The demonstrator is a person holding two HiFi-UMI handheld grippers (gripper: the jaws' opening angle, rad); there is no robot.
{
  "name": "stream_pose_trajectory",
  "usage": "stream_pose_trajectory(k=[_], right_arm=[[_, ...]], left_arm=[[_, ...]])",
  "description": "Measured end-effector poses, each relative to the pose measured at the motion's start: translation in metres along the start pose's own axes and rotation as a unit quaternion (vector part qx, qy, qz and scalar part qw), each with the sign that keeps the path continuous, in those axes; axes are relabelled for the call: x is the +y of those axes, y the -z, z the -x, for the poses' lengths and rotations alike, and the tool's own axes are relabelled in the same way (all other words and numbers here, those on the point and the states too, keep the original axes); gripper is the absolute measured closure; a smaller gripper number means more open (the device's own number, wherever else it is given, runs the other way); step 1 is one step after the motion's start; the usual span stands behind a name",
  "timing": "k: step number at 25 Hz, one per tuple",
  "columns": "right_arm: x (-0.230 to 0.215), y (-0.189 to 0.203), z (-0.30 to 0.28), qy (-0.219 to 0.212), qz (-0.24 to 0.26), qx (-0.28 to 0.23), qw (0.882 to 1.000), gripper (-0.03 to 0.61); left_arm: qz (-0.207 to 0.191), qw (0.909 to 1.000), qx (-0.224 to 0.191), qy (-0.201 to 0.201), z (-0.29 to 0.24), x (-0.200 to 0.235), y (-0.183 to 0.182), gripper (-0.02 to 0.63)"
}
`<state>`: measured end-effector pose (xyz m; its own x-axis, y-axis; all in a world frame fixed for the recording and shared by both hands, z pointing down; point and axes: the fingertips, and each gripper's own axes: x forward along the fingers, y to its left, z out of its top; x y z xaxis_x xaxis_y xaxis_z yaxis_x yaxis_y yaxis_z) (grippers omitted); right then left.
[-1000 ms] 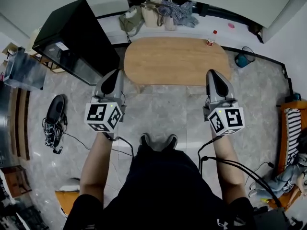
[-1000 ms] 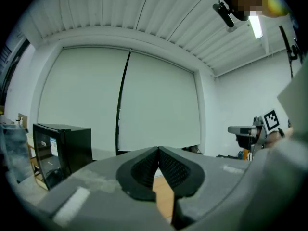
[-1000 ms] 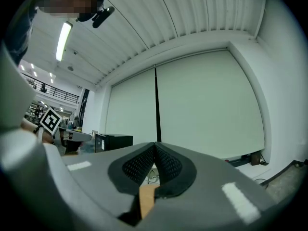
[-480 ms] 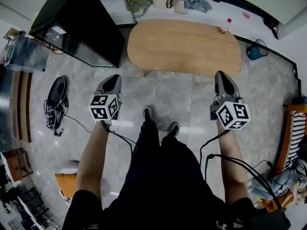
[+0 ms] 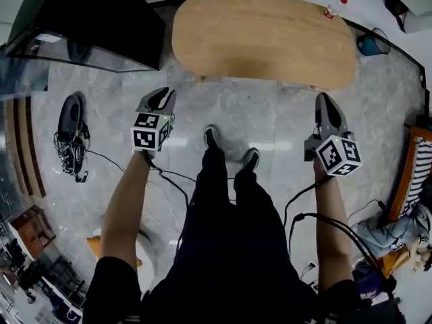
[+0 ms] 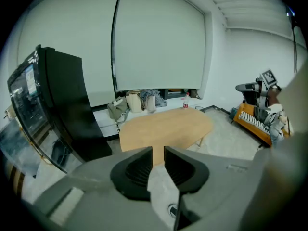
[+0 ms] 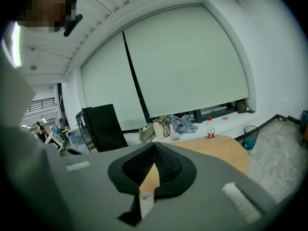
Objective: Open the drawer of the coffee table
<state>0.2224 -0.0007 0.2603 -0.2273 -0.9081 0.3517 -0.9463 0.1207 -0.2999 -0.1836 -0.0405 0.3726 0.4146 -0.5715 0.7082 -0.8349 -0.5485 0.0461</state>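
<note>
1. No drawer front shows in any view. Only the oval wooden top of the coffee table (image 5: 263,36) is visible, lying ahead of the person at the top of the head view. Which side carries the drawer cannot be told.
2. The step in hand looks like the approach. Neither gripper touches the table, and grey tiled floor (image 5: 270,113) separates both from its near edge.
3. The left gripper (image 5: 157,98) points down at the floor short of the table. Its jaws stand a narrow gap apart and are opening, with nothing between them.
4. The right gripper (image 5: 326,106) has its jaws closed together and is empty.
5. Next, I judge, the person must get low enough to find the drawer's handle or lip under the top. They must then bring the opening left jaws onto it and pull toward themselves.
6. A red-capped bottle (image 5: 335,7) stands on the table's far right end. A black glass-fronted cabinet (image 5: 88,19) sits to its left.
7. Against the frame from 1 second ago, the table fills more of the head view. The person's shoes (image 5: 212,137) have stepped apart, both grippers have dropped lower, and the left jaws were then shut.
</note>
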Motion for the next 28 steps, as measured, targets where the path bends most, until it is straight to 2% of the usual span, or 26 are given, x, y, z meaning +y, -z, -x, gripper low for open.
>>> stream_pose_trajectory(k=[4, 11, 17, 20, 22, 25, 26, 28], right_arm=[[-0.002, 0.027, -0.03, 0.016, -0.01, 0.013, 1.0, 0.575], [-0.003, 0.062, -0.066, 0.035, -0.028, 0.017, 0.999, 0.575], [-0.013, 0.095, -0.093, 0.024, -0.042, 0.014, 0.999, 0.575], [-0.032, 0.131, -0.102, 0.027, -0.082, 0.016, 0.996, 0.575], [-0.047, 0.164, -0.107, 0.033, -0.117, 0.017, 0.992, 0.574], [-0.075, 0.225, -0.124, 0.033, -0.167, 0.03, 0.985, 0.528], [-0.084, 0.248, -0.133, 0.031, -0.177, 0.039, 0.983, 0.513], [-0.097, 0.288, -0.157, 0.022, -0.189, 0.053, 0.98, 0.485]], left_arm=[[-0.024, 0.999, 0.032, 0.023, -0.033, 0.017, 0.019, 0.527], [-0.061, 0.9965, 0.026, 0.051, -0.074, 0.032, 0.041, 0.514], [-0.096, 0.9918, 0.044, 0.073, -0.12, 0.049, 0.079, 0.485], [-0.1, 0.9903, 0.064, 0.073, -0.146, 0.055, 0.105, 0.459], [-0.083, 0.9914, 0.076, 0.066, -0.161, 0.06, 0.121, 0.45], [-0.063, 0.9921, 0.093, 0.056, -0.194, 0.062, 0.147, 0.442], [-0.071, 0.9909, 0.099, 0.057, -0.209, 0.059, 0.155, 0.433], [-0.115, 0.9854, 0.106, 0.067, -0.238, 0.052, 0.169, 0.416]])
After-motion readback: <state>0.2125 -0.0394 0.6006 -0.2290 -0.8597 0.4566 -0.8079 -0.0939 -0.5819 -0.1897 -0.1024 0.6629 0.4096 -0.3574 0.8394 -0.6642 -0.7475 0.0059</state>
